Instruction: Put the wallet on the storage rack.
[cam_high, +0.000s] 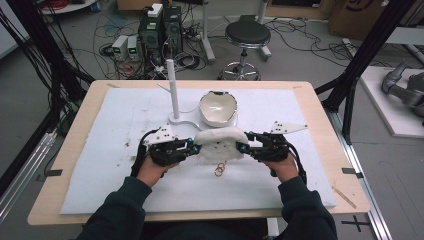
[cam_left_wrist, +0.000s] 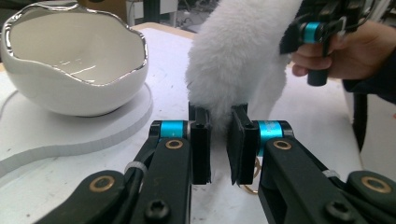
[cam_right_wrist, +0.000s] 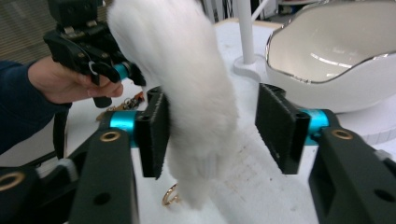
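**Fluffy white piece held between two grippers, right side loose**

Near edge first: both forearms in dark sleeves come in at 6 o'clock, hands on the gripper handles. Left gripper (cam_high: 191, 146) sits at 9 o'clock of the fluffy piece (cam_high: 220, 144), right gripper (cam_high: 243, 147) at 3 o'clock, both pointing inward so the piece is spanned between them above the tabletop (cam_high: 75, 150).

Left gripper view: jaws narrow, pinched on a thin tuft of the fur at its end. That looks like the anchor grip, keeping one end fixed.

Right gripper view: jaws wide, standing on either side of the fur; the left pad touches or nearly touches it, the right pad is well apart. No clamp there, so the piece probably hangs from the left grip alone. Judgement: the right side is either about to close or repositioning for a better bite.

Below the piece, at 6 o'clock of it, a small gold ring (cam_high: 219, 170) lies on the white mat (cam_high: 125, 125); can't tell if it is attached to the fur.

Farther out: an egg-shaped white bowl (cam_high: 218, 108) with a jagged silver rim at 12 o'clock, open side up, likely the drop spot. At 11 o'clock a white upright post (cam_high: 172, 90) on a flat curved base. Beyond the tabletop, a stool and cables on the floor.
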